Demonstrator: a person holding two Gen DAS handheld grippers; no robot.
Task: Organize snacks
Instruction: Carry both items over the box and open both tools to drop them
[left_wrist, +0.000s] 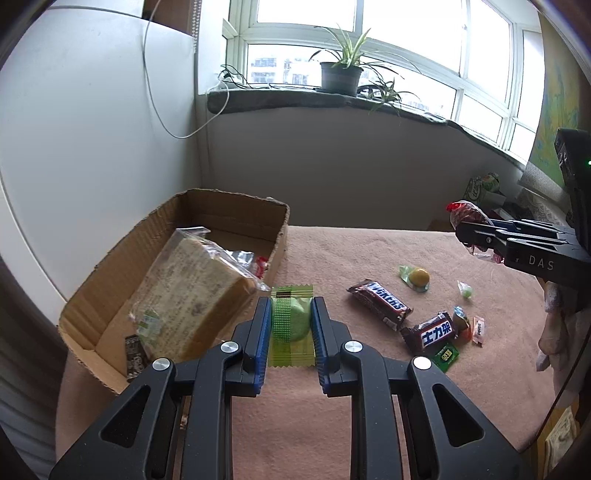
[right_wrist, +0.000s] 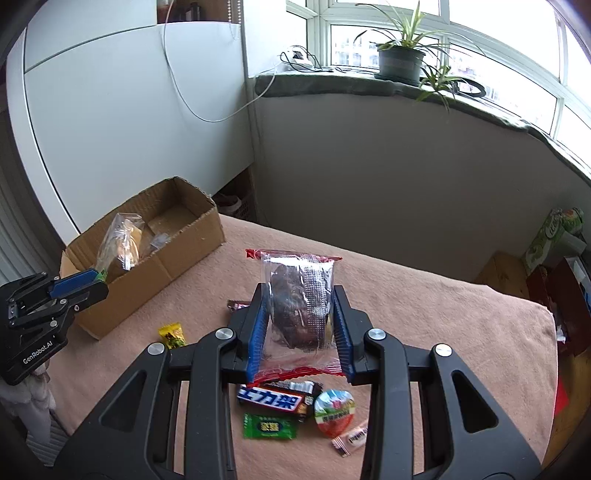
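1. The left gripper (left_wrist: 291, 325) is closed onto a green wrapped pastry (left_wrist: 291, 322), its blue pads pressing the packet's two sides; the packet hangs flat between the jaws, above the cloth and just beside the near right corner of the cardboard box (left_wrist: 110, 266).
2. The right gripper (right_wrist: 300, 317) is clamped on a clear packet with red crimped ends (right_wrist: 299, 306), dark food showing inside; it is lifted over the table, well to the right of the box.
3. From the left wrist view, the right gripper (left_wrist: 476, 236) shows at the far right with the red-topped packet (left_wrist: 466, 212) sticking out of its tip.
4. Inside the box sits a large bagged loaf of bread (left_wrist: 192, 295), leaning along the left wall, with a small red and white packet (left_wrist: 261, 266) behind it.
5. On the pink table cloth (left_wrist: 332, 258) lie the loose snacks: a Snickers bar (left_wrist: 380, 303), a second Snickers bar with Chinese lettering (left_wrist: 432, 331), a small green sachet (left_wrist: 446, 356), a yellow round sweet in clear wrap (left_wrist: 417, 277), a tiny green candy (left_wrist: 466, 291) and a slim pink sachet (left_wrist: 478, 329).
6. The right wrist view adds a round jelly cup (right_wrist: 334, 411) just right of the Chinese-lettered bar, and a yellow packet (right_wrist: 171, 334) near the box front.
7. A potted plant (left_wrist: 341, 74) stands on the windowsill behind.
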